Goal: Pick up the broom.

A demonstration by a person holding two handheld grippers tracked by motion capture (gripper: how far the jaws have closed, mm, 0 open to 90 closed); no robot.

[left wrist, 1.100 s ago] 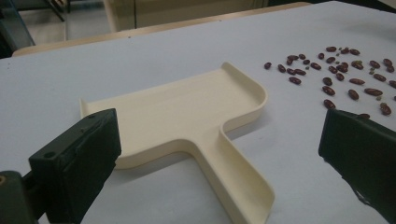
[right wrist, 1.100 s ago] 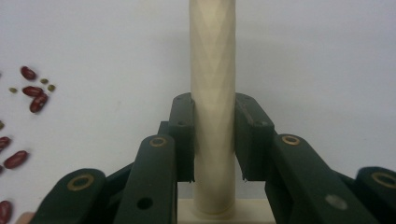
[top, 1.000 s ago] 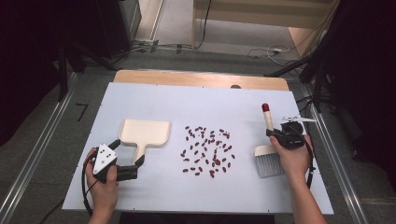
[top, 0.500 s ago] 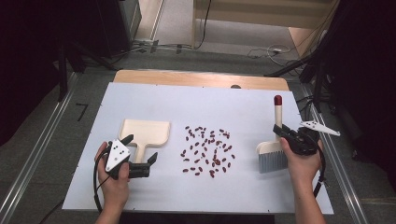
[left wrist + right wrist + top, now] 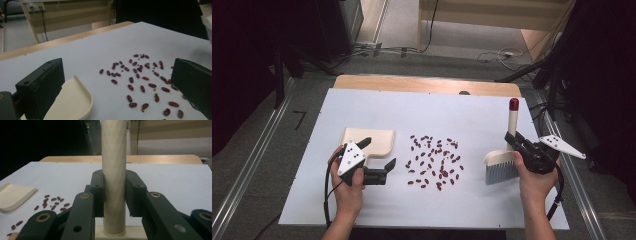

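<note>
Several red beans point(image 5: 434, 160) lie scattered mid-table on the white sheet. A cream dustpan point(image 5: 371, 140) lies flat to their left, its handle toward me. My left gripper point(image 5: 377, 154) is at that handle, jaws wide open, one on each side of it. In the left gripper view point(image 5: 120, 77) the dustpan's rounded end point(image 5: 72, 102) lies by the left jaw, with the beans point(image 5: 140, 75) ahead. My right gripper point(image 5: 512, 137) is shut on the handle of a cream brush point(image 5: 501, 170), which stands upright right of the beans, bristles on the sheet. The right gripper view point(image 5: 115, 195) shows the pads clamping the brush handle point(image 5: 114, 157).
The white sheet point(image 5: 452, 115) covers the table, and a wooden strip point(image 5: 422, 82) runs along its far edge. Beyond it are dark floor and cables. Metal rails point(image 5: 247, 170) run along both sides of the table.
My left gripper has slid right until its jaws straddle the dustpan's handle. My right gripper has shifted right and swung the brush handle more upright, while the bristles stayed about where they were.
</note>
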